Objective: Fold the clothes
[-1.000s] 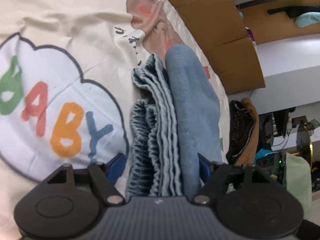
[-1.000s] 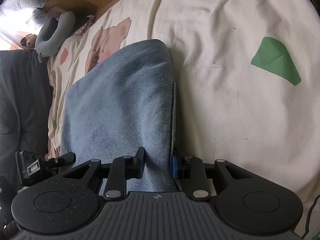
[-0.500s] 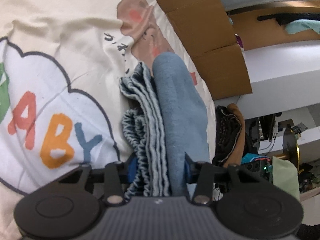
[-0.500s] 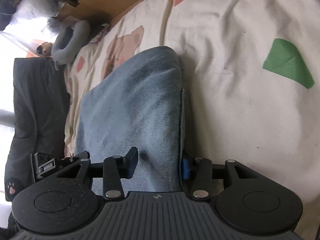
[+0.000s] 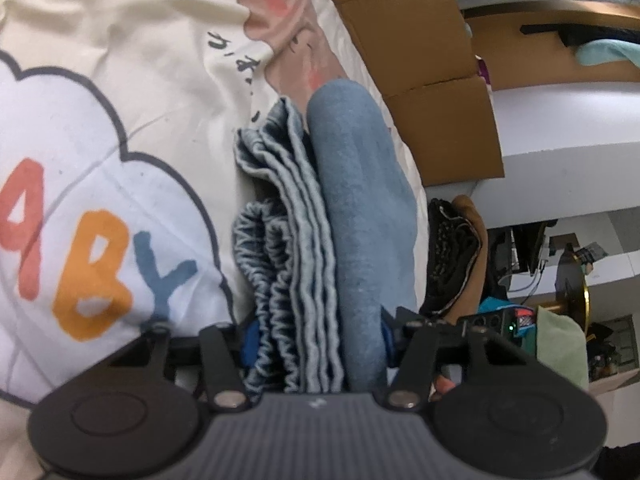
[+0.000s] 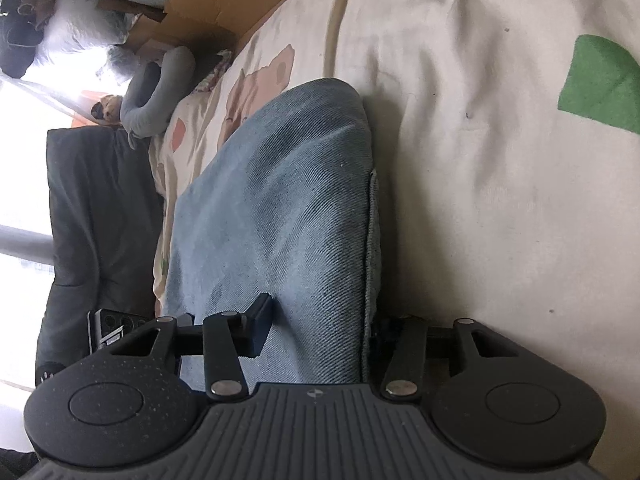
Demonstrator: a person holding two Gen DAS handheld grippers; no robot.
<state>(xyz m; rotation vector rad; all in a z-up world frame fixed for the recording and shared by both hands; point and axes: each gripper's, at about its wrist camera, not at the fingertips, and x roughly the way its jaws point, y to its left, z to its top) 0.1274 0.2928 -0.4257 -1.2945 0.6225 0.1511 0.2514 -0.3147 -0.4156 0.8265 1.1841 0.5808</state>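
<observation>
Now: folded denim could slip apart

Left wrist view: the left gripper (image 5: 314, 338) has its jaws about half open and pressed on the waistband end of the folded jeans (image 5: 320, 216), having just eased wider. Stacked layers could fan out onto the sheet (image 5: 120, 60) if the pads loosen more

Right wrist view: the right gripper (image 6: 316, 334) clamps the jeans' thick folded edge, jaws half open. A shallow bite could let the denim slide

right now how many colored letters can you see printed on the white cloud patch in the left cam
3 whole: a red A, an orange B and a blue Y, in a row across the cloud patch. More may be cut off at the left edge.
</observation>
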